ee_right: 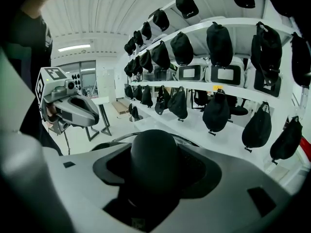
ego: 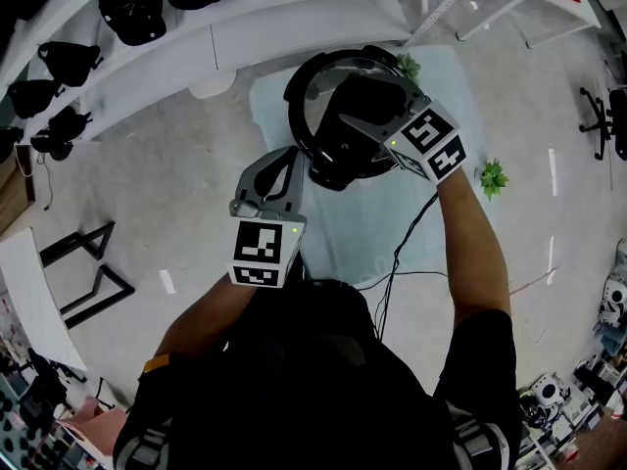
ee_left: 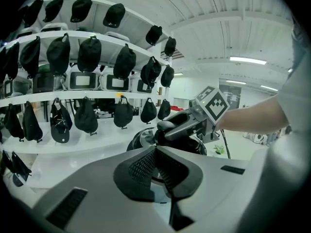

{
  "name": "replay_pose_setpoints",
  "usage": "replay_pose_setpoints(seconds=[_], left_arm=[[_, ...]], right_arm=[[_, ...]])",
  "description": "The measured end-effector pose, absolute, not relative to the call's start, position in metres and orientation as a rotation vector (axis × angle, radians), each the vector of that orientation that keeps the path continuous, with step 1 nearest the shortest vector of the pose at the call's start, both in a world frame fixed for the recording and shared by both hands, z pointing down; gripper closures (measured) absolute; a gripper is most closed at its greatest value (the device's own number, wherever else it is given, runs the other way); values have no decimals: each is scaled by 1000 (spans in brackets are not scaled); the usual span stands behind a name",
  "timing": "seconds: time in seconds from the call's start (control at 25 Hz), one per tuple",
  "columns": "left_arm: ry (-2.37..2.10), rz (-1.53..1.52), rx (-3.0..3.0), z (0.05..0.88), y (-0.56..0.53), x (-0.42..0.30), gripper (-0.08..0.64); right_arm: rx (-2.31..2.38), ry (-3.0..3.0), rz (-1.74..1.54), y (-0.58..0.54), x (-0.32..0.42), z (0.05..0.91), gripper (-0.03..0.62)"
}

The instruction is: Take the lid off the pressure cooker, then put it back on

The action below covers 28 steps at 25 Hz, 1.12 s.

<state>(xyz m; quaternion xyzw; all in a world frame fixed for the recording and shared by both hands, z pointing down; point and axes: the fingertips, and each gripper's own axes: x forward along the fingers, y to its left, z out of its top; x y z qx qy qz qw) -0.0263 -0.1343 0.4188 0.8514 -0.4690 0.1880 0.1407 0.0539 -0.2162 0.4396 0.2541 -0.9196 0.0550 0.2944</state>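
Where right gripper [ego: 355, 117] clamps — lid knob [ee_right: 155, 152] sits between its jaws

Head view steeply down; gripper views close, level, face-to-face across the shared pressure cooker [ego: 302, 116].

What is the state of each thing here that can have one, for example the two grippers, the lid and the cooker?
Left gripper: jaws shut, nothing between them.
Right gripper: jaws shut on the knob of the lid.
Lid: over the cooker, held by its knob; seated or lifted, I cannot tell.
Cooker: upright.
Caps: hanging on the shelves.
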Motion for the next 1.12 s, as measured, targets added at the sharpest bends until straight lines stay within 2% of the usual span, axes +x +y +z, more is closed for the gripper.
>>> replay_pose_setpoints(seconds=[0.44,0.8,1.12], left_arm=[[-1362,522,2506,394,-122,-14,554],[-1353,460,2539,371,-105,-3,554],[-1319,451,2605,355,-72,23,552]], right_arm=[[829,-2423,227,-212,63,436,285],[1150,-2508,228,-167,90,375,284],[1369,-2487,279,-75,89,350,445]])
